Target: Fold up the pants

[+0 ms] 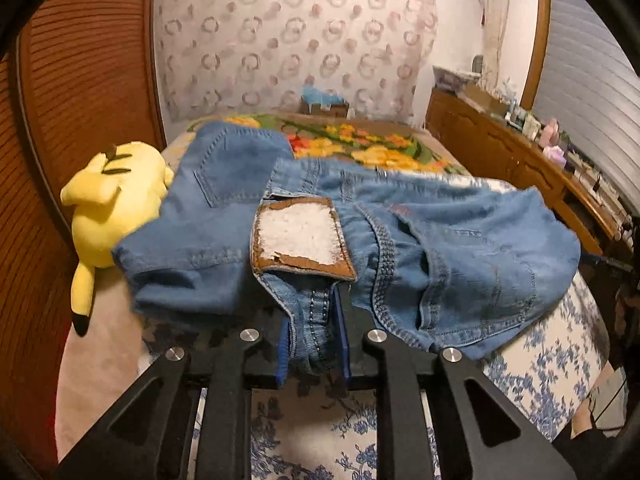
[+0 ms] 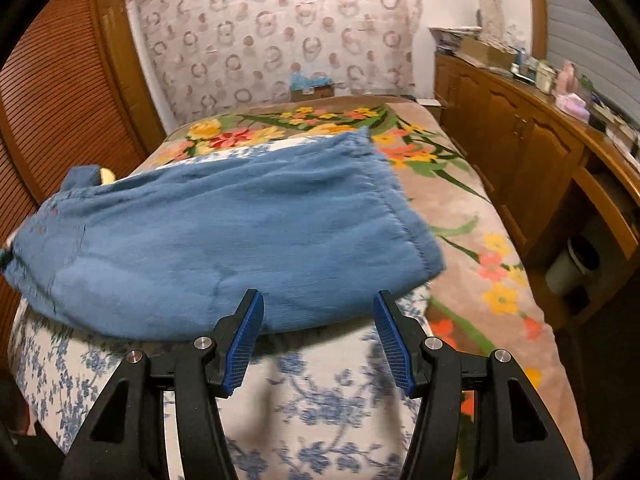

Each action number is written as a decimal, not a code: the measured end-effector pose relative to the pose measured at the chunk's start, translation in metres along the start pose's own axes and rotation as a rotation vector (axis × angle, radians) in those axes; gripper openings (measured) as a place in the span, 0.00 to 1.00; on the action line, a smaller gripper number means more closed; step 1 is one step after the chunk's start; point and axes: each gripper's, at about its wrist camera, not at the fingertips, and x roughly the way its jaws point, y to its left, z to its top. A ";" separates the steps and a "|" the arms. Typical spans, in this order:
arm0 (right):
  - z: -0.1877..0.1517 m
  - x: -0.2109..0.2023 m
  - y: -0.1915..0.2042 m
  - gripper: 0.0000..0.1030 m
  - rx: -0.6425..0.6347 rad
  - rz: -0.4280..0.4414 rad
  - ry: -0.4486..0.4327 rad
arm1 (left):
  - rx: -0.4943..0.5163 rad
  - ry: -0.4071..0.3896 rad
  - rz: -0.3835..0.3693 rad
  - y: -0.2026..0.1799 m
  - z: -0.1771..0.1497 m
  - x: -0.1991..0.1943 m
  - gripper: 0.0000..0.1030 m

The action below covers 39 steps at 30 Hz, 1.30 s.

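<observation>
Left gripper (image 1: 314, 332) fingers clamp one pair of jeans (image 1: 440, 240); right gripper (image 2: 318, 332) fingers spread, empty.

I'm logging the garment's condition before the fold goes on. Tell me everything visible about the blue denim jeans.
The blue denim jeans are light-washed with darker stitched seams, a back pocket and a worn brown leather waistband patch whose white centre is peeling. They lie bunched on the blue-and-white floral bedspread, beside the yellow plush toy. The left gripper is shut on the waistband; the right gripper is open at the hemmed leg end.
</observation>
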 end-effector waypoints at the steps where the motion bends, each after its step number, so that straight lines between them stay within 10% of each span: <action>1: 0.000 0.000 0.001 0.57 0.014 -0.004 0.002 | -0.002 0.010 -0.004 -0.002 -0.001 0.003 0.21; 4: -0.002 0.001 -0.001 0.57 0.042 -0.017 0.005 | 0.006 0.041 0.004 -0.006 -0.007 0.009 0.28; 11: 0.004 0.004 -0.004 0.57 0.068 -0.028 0.013 | 0.023 -0.006 0.012 -0.012 -0.005 -0.003 0.79; 39: 0.017 0.022 -0.014 0.57 0.116 -0.034 0.026 | 0.134 0.027 -0.078 -0.090 0.023 0.047 0.80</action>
